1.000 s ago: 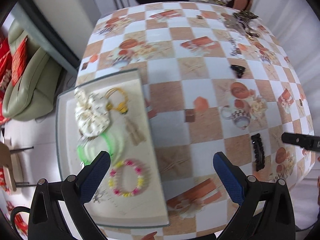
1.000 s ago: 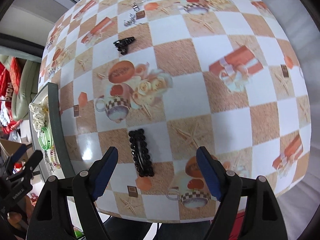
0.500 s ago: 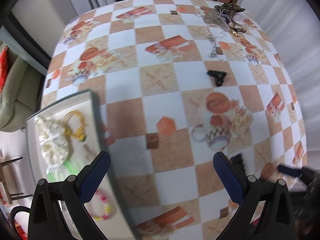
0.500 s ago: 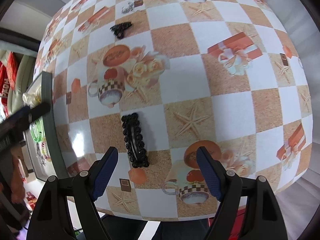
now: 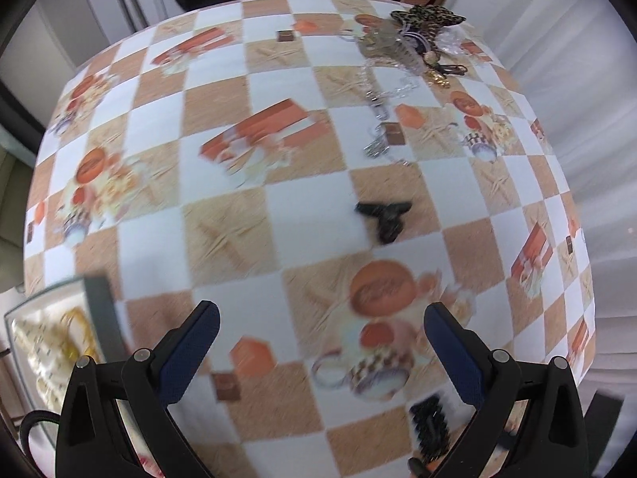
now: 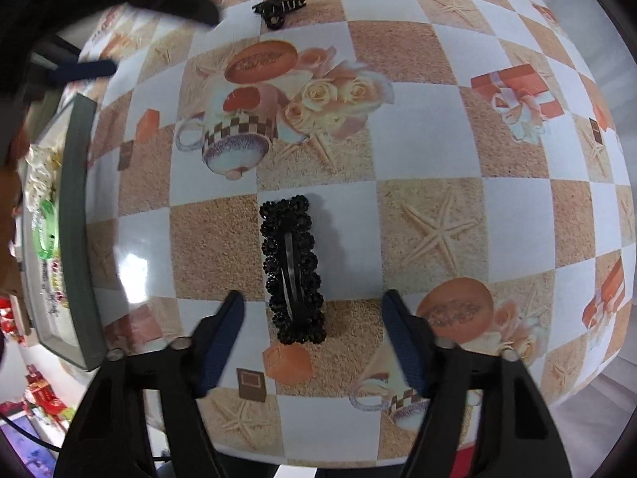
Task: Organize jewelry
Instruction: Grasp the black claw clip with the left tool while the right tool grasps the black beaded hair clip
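Note:
A black beaded snap clip (image 6: 294, 269) lies on the checked tablecloth, its near end between the open fingers of my right gripper (image 6: 314, 314), not gripped. It also shows in the left wrist view (image 5: 432, 428). A small black claw clip (image 5: 384, 217) lies farther out, ahead of my open, empty left gripper (image 5: 318, 324); it shows in the right wrist view too (image 6: 278, 10). The grey tray (image 6: 77, 239) at the left table edge holds a cream scrunchie (image 5: 43, 354), a green bangle (image 6: 45, 225) and a bead bracelet.
A pile of chains, a leopard bow and other jewelry (image 5: 414, 40) lies at the far right of the table. A silver chain (image 5: 378, 119) trails from it. The left gripper's arm crosses the upper left of the right wrist view.
My left gripper has swung right, away from the tray and toward the claw clip. My right gripper has moved in so its fingers flank the beaded clip's near end.

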{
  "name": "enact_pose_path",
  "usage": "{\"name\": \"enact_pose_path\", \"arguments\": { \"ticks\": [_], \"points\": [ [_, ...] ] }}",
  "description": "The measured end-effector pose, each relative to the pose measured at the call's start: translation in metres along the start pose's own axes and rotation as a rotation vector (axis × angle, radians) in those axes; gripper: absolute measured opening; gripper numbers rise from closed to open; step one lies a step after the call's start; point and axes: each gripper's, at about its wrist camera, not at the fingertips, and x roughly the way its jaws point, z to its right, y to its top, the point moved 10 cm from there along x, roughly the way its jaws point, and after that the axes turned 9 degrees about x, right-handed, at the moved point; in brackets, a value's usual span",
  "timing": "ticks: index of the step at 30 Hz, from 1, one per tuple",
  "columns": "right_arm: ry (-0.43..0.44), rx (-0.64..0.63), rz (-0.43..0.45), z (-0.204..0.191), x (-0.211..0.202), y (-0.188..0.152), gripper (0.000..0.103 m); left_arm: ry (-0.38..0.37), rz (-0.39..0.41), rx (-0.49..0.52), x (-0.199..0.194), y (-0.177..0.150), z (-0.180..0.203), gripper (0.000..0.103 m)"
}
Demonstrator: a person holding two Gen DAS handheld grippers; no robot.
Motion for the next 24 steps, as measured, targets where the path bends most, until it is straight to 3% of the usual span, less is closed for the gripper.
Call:
{"name": "enact_pose_path", "arguments": {
  "ticks": [2,4,9,10,14,16,20,24],
  "points": [
    [-0.033,-0.029,0.027,-0.002,0.0,0.0,0.06,-0.008,0.002,0.01,0.006,0.008,0.006,0.103],
    [-0.059,-0.051,0.042,-0.002,0.0,-0.001,0.054,-0.015,-0.003,0.021,0.013,0.015,0.013,0.095],
    [-0.088,-0.072,0.061,-0.001,0.0,-0.005,0.039,-0.021,-0.018,0.04,0.03,0.027,0.028,0.093],
    [-0.086,-0.077,0.063,-0.002,0.0,-0.006,0.038,-0.023,-0.019,0.043,0.033,0.029,0.03,0.086],
    [-0.087,-0.093,0.067,0.005,-0.001,-0.013,0.035,-0.022,-0.032,0.056,0.044,0.035,0.038,0.075],
    [-0.075,-0.094,0.064,0.005,-0.002,-0.014,0.034,-0.014,-0.04,0.069,0.048,0.037,0.041,0.061],
    [-0.051,-0.075,0.052,0.017,-0.007,-0.008,0.033,0.011,-0.034,0.083,0.052,0.041,0.044,0.052],
    [-0.021,-0.064,0.046,0.023,-0.012,-0.003,0.032,0.028,-0.027,0.099,0.052,0.046,0.045,0.021]
  ]
}}
